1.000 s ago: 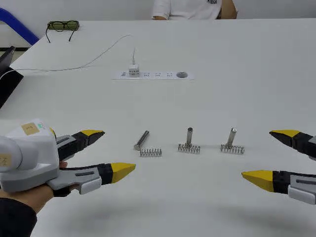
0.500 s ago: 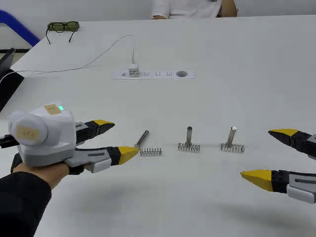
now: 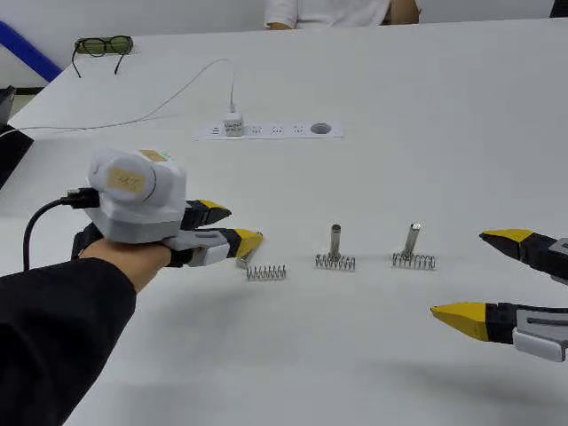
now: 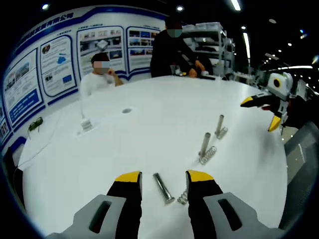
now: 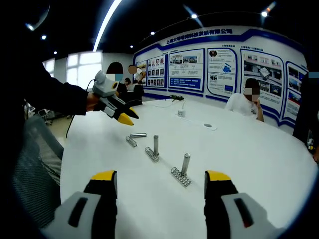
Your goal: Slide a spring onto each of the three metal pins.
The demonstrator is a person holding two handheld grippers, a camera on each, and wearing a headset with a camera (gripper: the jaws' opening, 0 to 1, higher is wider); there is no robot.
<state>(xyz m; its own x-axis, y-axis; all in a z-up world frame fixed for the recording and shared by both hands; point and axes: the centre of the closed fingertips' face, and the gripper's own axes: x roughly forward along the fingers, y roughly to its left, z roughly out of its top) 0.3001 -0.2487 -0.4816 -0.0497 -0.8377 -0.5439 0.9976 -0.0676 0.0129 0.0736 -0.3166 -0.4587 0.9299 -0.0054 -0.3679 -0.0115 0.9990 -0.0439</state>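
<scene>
1. Left gripper [image 3: 236, 226] is gaping, gripping nothing. The lying pin [image 4: 162, 186] is resting just ahead of its tips, and one jaw is hiding most of it at centre-left of the head view.
2. Right gripper [image 3: 461, 273] is gaping, empty, running off the right edge.
3. Two standing pins [image 3: 335, 238] are making three pins in all, mid-frame. Three springs [image 3: 335, 262] are lying one beside each.

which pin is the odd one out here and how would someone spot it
On the white table, look at the short row of metal parts in front of the person. The left pin, by the yellow tips of the left gripper, is the one. It lies flat on its side with a spring beside it, while the middle pin and right pin stand upright.
</scene>
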